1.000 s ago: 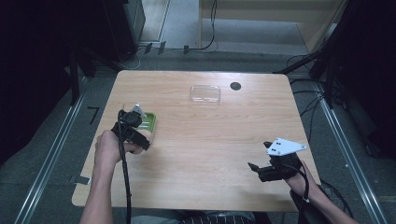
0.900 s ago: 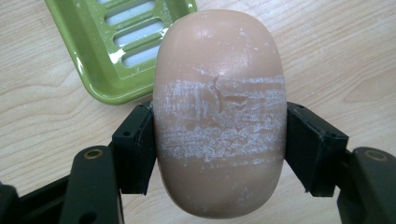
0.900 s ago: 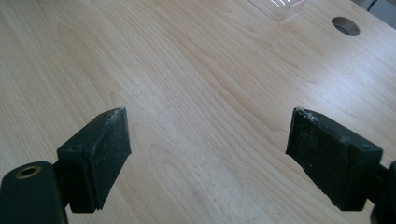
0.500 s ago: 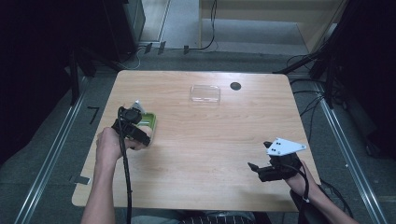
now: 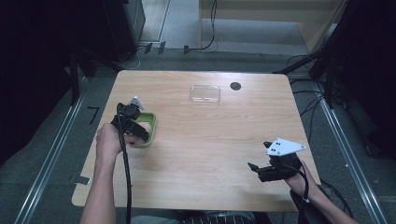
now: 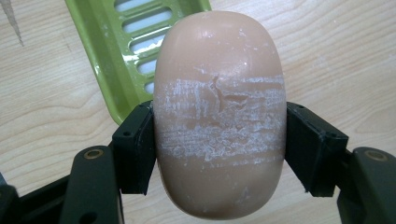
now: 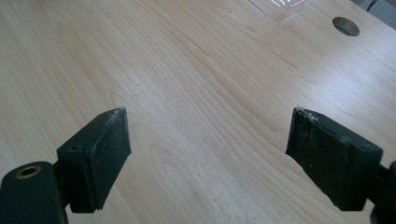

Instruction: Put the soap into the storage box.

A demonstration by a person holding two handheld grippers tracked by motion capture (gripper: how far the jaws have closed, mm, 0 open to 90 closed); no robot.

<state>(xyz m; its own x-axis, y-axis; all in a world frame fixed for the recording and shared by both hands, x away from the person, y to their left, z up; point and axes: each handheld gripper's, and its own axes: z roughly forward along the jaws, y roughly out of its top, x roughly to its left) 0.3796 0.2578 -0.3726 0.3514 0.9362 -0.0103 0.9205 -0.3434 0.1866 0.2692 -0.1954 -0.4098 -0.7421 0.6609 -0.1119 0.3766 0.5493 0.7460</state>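
Note:
My left gripper [image 5: 139, 132] is shut on a peach-coloured bar of soap [image 6: 219, 116], its pads pressing both long sides. The soap's surface is scuffed white across the middle. The soap hangs just above the near corner of a green slotted soap dish [image 6: 116, 56], which stands on the table's left side [image 5: 149, 118]. My right gripper [image 5: 256, 168] rests low over the table's near right corner, jaws open and wide apart [image 7: 208, 149], with bare wood between them.
A clear plastic lid or tray [image 5: 205, 94] lies at the table's far middle, with a round cable hole [image 5: 236, 86] just right of it. Cables trail from both grippers toward the near edge. The wooden tabletop [image 5: 210, 140] stretches between the two hands.
The left hand has edged slightly away from the near edge with the soap still gripped. The right gripper has stayed put.

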